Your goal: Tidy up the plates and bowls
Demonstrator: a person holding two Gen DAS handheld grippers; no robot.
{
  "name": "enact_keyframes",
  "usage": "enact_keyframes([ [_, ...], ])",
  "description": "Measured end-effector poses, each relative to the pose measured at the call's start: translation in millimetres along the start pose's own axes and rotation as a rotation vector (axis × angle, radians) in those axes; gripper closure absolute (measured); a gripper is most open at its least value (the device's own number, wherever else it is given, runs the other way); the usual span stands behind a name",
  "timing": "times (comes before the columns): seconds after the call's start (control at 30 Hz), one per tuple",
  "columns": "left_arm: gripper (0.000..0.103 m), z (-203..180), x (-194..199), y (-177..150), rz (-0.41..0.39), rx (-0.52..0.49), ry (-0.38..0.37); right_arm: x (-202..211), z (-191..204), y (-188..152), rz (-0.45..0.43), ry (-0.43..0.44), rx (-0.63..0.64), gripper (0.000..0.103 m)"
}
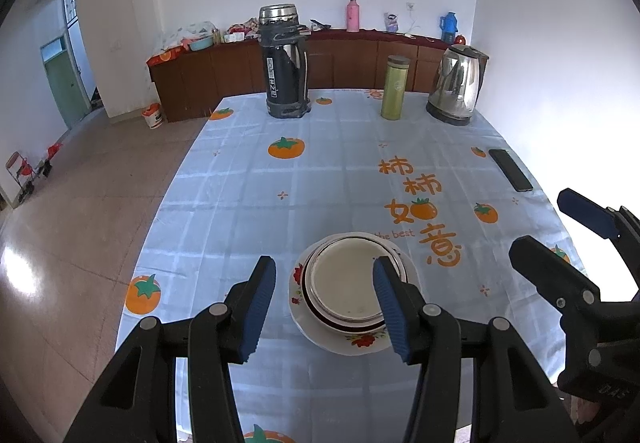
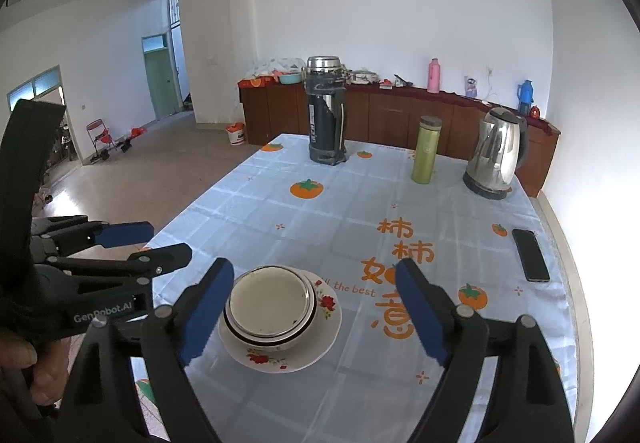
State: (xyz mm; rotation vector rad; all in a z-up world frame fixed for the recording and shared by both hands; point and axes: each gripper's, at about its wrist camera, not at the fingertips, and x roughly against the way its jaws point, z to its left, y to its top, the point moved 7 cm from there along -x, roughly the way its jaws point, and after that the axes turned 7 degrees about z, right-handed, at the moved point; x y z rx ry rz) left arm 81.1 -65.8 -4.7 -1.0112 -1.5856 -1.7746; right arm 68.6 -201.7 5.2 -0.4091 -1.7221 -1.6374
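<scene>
A stack of nested white bowls with a dark rim stripe sits on a white floral plate near the table's front edge. My left gripper hovers open over the stack; its right finger overlaps the bowls' right rim in the left wrist view, and nothing is gripped. My right gripper stands open wide, with the stack below and between its fingers, nearer the left one. Each gripper also shows in the other's view: the right gripper at the right, the left gripper at the left.
At the table's far end stand a black thermos jug, a green bottle and a steel kettle. A dark phone lies near the right edge. A hand holds the left gripper. Bare floor lies left of the table.
</scene>
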Motion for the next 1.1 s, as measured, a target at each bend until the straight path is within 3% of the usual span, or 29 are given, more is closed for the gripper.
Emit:
enact_keyframes([
  [0.73,0.049,-17.8,1.6,6.5,-0.004,-0.037,-0.007,12.2,-13.8,-0.2,-0.033,-0.001,-0.015,0.015],
  [0.77,0.048,-18.3,1.1,7.5,-0.006,-0.038,-0.003,12.2,-14.0,0.0,-0.034,-0.001,-0.014,0.015],
  [0.83,0.032,-16.7,1.4,10.8,-0.024,-0.026,0.008,11.6,-15.8,0.9,-0.038,-0.002,-0.016,0.015],
  [0.97,0.032,-15.6,3.7,16.9,-0.069,-0.023,0.006,8.7,-18.7,2.4,-0.041,-0.004,-0.019,0.015],
  [1.1,0.032,-20.0,-1.8,18.3,-0.063,-0.039,-0.004,4.0,-22.7,3.9,-0.035,-0.008,-0.025,0.015],
])
